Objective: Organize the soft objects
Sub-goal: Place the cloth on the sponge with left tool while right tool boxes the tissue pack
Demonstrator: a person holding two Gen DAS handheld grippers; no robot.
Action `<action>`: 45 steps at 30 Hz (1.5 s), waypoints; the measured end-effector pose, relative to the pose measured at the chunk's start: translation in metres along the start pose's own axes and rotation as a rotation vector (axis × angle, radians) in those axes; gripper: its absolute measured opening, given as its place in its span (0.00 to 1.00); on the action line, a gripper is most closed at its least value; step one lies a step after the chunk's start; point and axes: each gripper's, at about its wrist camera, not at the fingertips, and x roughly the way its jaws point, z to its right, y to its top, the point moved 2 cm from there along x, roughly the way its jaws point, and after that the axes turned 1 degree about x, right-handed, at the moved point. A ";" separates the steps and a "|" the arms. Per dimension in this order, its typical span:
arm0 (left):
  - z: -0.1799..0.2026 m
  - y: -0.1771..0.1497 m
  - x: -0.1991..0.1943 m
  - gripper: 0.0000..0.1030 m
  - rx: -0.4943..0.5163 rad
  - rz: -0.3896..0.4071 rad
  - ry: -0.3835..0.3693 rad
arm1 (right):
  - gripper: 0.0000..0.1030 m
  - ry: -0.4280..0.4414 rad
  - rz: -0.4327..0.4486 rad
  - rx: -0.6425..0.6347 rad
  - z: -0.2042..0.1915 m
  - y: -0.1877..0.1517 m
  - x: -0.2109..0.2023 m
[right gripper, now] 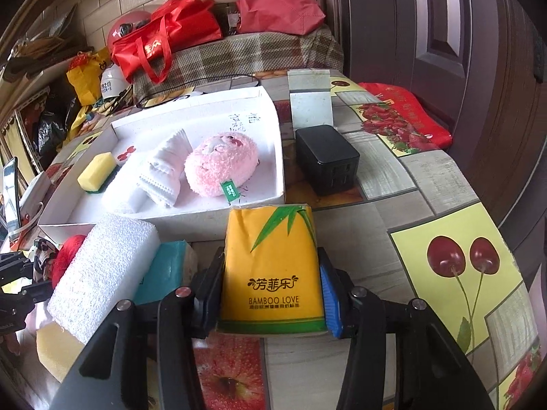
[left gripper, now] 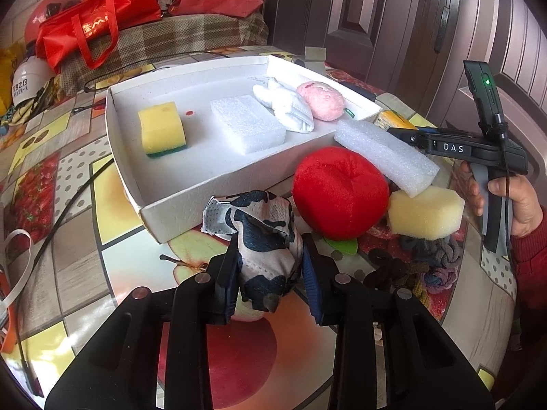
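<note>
Table, covered in a fruit-print oilcloth, bearing all items below. White cardboard tray, shallow and open-topped, set toward the far side; contents, left to right in the left wrist view: yellow sponge with green scouring base, white foam block, folded white cloth, pink plush toy with green tag, the cloth and plush touching. Outside the tray, near its right front corner: red plush ball; long white foam bar, lying tilted across a pale yellow sponge; dark braided cord bundle just in front of them. Black box standing beside the tray's right wall. Yellow tissue pack, printed "BAMBOO LOVE", held upright in the right gripper, jaws pressed against both its sides, just in front of the tray's near wall. Cow-print cloth, black and white, crumpled, clamped between the jaws of the left gripper, above the table before the tray's near corner.
</note>
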 end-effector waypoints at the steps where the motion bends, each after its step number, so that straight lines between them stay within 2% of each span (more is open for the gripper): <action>1: 0.001 0.001 -0.003 0.31 0.004 0.020 0.004 | 0.47 0.000 0.011 0.005 0.001 0.000 -0.002; 4: 0.004 0.004 -0.013 0.31 0.023 0.080 0.033 | 0.47 0.006 0.042 0.021 0.003 0.002 -0.007; 10: 0.001 0.006 -0.019 0.31 0.012 0.129 0.064 | 0.47 0.023 0.088 0.042 0.002 0.003 -0.013; 19: -0.003 0.009 -0.022 0.31 -0.003 0.159 0.091 | 0.47 0.032 0.136 0.069 0.004 0.005 -0.019; 28: -0.005 0.030 -0.028 0.31 -0.020 0.222 0.124 | 0.47 0.050 0.185 0.078 -0.002 0.012 -0.028; 34: -0.014 0.074 -0.025 0.31 -0.061 0.283 0.156 | 0.47 0.069 0.244 0.064 -0.010 0.044 -0.044; 38: -0.025 0.112 -0.015 0.31 -0.101 0.316 0.202 | 0.47 0.066 0.274 -0.011 -0.028 0.070 -0.048; 41: -0.038 0.125 -0.002 0.31 -0.147 0.296 0.214 | 0.47 0.070 0.273 -0.039 -0.040 0.084 -0.044; 45: -0.053 0.124 0.014 0.31 -0.177 0.245 0.208 | 0.47 0.088 0.246 -0.038 -0.050 0.100 -0.028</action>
